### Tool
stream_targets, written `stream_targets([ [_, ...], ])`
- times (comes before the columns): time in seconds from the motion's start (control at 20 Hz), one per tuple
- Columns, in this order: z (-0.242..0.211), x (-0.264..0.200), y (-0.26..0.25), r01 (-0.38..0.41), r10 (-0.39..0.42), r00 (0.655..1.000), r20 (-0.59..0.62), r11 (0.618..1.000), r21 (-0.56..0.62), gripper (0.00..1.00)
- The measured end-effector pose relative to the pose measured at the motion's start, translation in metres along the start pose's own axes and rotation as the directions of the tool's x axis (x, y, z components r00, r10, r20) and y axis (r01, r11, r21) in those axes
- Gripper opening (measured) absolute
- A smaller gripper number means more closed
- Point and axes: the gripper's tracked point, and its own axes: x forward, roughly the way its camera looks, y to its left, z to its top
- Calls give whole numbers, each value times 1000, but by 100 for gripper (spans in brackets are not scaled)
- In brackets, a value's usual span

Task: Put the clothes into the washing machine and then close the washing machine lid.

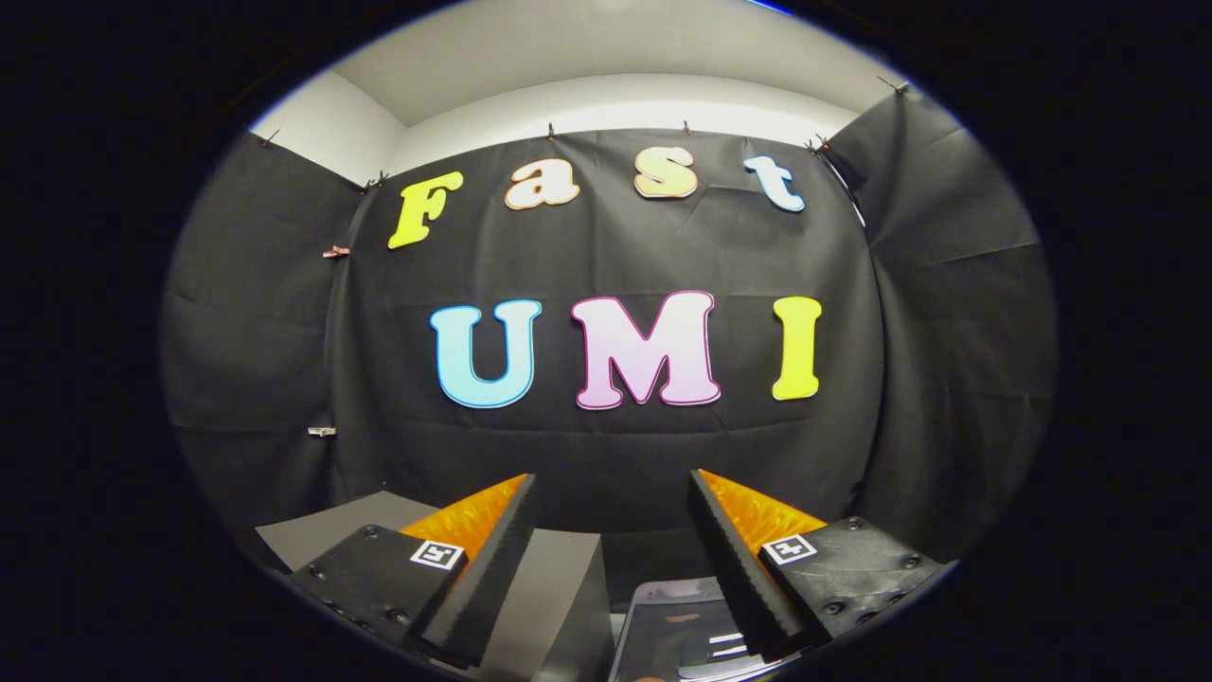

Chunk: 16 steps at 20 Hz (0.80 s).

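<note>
Overhead, gripper with its 2 fingers spread and empty, level toward the booth wall, glossy washing machine lid below.

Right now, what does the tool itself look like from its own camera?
The tool has two wedge-shaped fingers with ribbed, sawtooth inner faces, spread apart. Each sits on a dark plate fastened with screws, and each plate carries a small square black-and-white marker. No cables or sleeve are visible.
</note>
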Motion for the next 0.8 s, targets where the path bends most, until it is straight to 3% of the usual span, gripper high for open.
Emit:
stream_targets([
  [0.8, -4, 2, 1, -8, 7, 1000, -22, 1000, -13, 99],
])
